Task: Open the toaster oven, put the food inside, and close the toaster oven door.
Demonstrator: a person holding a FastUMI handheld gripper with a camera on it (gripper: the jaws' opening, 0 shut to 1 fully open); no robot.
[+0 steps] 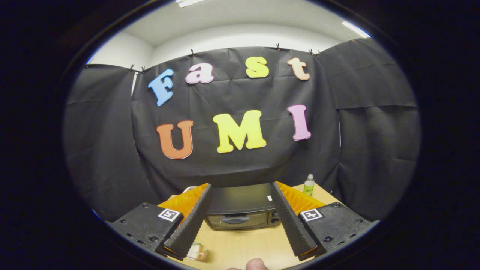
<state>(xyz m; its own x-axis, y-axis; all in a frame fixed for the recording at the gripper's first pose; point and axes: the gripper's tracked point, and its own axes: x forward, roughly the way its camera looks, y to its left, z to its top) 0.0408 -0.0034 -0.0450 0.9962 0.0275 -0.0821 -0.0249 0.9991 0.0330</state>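
A: Looking ahead along the gripper point(240, 215), what sits between the jaws?

B: The toaster oven point(240, 210). It stands on the wooden table point(243, 247), framed in the gap between the two jaws and beyond their tips, well apart from them. Its dark top faces up toward the camera, and the front with the glass door point(235, 221) faces the gripper.

A: Is the door open?

B: No, it is shut, upright against the front, with its handle point(235, 219) lying across it. Two knobs point(276, 217) sit just beside the door, on the side of the right jaw.

A: And the jaws themselves?

B: Spread wide, with nothing between them and touching nothing. They hang above the table.

A: Where is the food?

B: A small pale item in clear wrapping point(197, 251) lies on the table close by the base of the left jaw, partly hidden under it. I cannot tell what kind of food it is.

A: Anything else on the table?

B: A small clear bottle point(309, 185) with a green label stands upright beyond the right jaw, near the oven's far corner and close to the black cloth wall point(232, 168). A fingertip point(257, 264) shows below the jaws, nearest the camera.
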